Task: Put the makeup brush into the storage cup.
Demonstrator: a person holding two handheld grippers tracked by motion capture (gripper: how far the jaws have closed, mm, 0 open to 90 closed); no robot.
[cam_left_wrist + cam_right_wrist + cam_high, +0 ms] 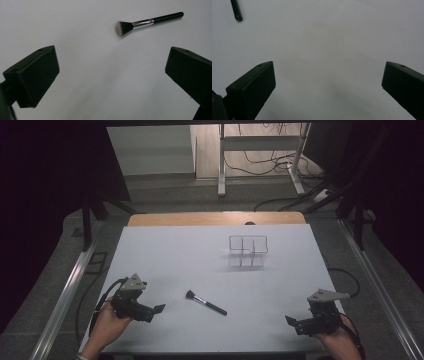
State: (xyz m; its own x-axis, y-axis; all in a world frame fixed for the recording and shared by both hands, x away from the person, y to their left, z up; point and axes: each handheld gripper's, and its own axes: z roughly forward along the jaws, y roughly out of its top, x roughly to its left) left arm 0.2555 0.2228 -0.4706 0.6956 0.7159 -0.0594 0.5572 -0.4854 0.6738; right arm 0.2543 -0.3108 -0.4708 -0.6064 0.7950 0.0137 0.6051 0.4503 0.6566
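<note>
1. Both hands sit at the table's [165, 245] near edge.
2. Left hand-held gripper [159, 308]: jaws wide apart, empty, pointing at the brush [205, 302].
3. Right hand-held gripper [290, 321]: jaws wide apart, empty.
4. Brush lies flat between them, nearer the left one, bristles toward it.
5. Clear organizer [248, 251] stands farther back.

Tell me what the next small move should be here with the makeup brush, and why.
Probably ease the left gripper forward toward the makeup brush and line its open jaws across the handle. The brush lies flat on the white table, untouched, nearer the left gripper than the right gripper, and both stand open and empty.
</note>
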